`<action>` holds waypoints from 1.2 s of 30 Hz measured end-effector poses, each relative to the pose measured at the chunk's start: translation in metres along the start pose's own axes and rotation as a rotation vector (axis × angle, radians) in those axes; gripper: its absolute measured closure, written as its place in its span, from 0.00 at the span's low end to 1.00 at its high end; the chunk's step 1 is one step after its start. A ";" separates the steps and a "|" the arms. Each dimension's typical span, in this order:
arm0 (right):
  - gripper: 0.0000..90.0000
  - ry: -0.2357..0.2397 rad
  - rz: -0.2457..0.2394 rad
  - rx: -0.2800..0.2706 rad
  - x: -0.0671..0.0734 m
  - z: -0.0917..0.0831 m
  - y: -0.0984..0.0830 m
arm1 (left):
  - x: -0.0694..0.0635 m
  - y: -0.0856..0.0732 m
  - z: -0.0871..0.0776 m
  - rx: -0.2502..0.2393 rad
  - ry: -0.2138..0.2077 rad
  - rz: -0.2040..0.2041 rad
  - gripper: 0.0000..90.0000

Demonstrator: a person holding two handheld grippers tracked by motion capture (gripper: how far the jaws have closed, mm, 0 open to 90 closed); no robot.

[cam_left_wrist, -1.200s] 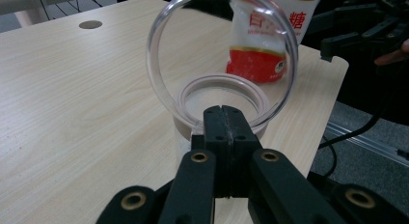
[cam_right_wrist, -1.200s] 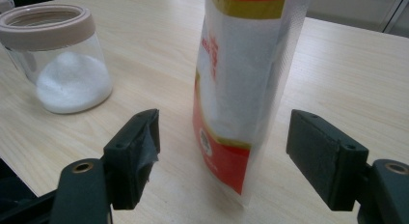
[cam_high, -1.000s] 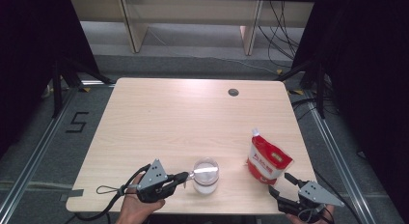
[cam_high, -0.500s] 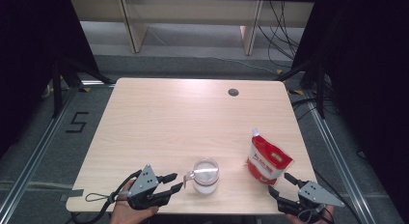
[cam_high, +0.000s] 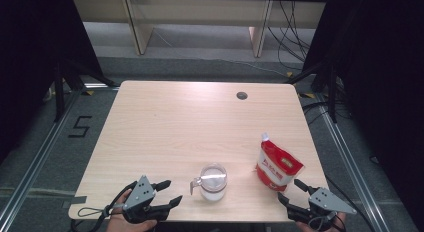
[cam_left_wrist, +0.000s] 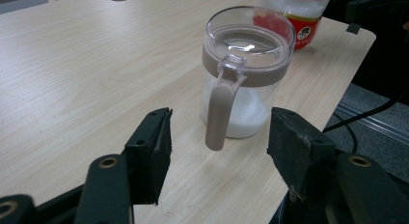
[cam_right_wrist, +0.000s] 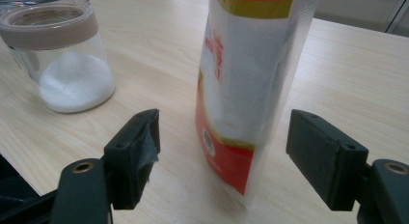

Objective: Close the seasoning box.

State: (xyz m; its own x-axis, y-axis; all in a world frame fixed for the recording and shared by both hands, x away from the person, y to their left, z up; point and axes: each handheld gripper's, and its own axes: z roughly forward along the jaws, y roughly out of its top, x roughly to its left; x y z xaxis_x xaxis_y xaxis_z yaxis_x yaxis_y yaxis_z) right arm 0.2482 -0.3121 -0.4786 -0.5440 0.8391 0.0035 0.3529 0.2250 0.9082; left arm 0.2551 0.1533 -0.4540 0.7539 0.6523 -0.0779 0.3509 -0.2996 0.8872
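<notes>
The person's hands are lying mostly cut off by the bottom edge of the high view, and the top of the sugar pouch (cam_right_wrist: pixel 241 89) is running out of frame in the right gripper view, so its spout is showing up only from above. The print on the pouch is reading partly as "Granulated Sugar" in the left gripper view, the rest being cropped.

The light wood-grain bench (cam_high: pixel 200 122) is carrying a dark round grommet (cam_high: pixel 242 95) near its far edge; beyond it a grey floor, pale shelf legs and dangling cables are showing, with black curtains on both sides and a "5" marked on the floor at the left.

The left hand-held gripper (cam_high: pixel 169 192) is sitting at the near edge with its jaws having just been opening – they are standing wide, with the handle of the lidded glass jar (cam_left_wrist: pixel 246 74) just ahead of the gap and nothing pressed between the pads. The jar (white granules at its bottom) is standing upright near the front middle. The right hand-held gripper (cam_high: pixel 292 192) is also standing wide – the pouch is standing upright just ahead of the gap, untouched. Jar and pouch are standing apart.
</notes>
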 end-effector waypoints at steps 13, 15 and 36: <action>0.31 0.001 0.004 0.003 0.000 0.000 0.000 | 0.003 -0.009 -0.005 -0.002 0.017 -0.026 0.40; 0.31 0.004 -0.010 -0.002 -0.001 0.000 0.000 | 0.003 -0.010 -0.005 -0.010 0.018 -0.030 0.39; 0.31 0.012 -0.023 -0.001 -0.001 0.002 -0.001 | 0.006 -0.018 -0.007 0.022 0.007 -0.006 0.36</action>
State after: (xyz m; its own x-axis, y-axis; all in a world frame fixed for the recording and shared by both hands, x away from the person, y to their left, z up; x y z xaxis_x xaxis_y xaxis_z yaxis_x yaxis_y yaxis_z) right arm 0.2501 -0.3122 -0.4803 -0.5607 0.8279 -0.0123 0.3394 0.2434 0.9086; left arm 0.2497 0.1679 -0.4672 0.7481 0.6587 -0.0802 0.3675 -0.3106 0.8766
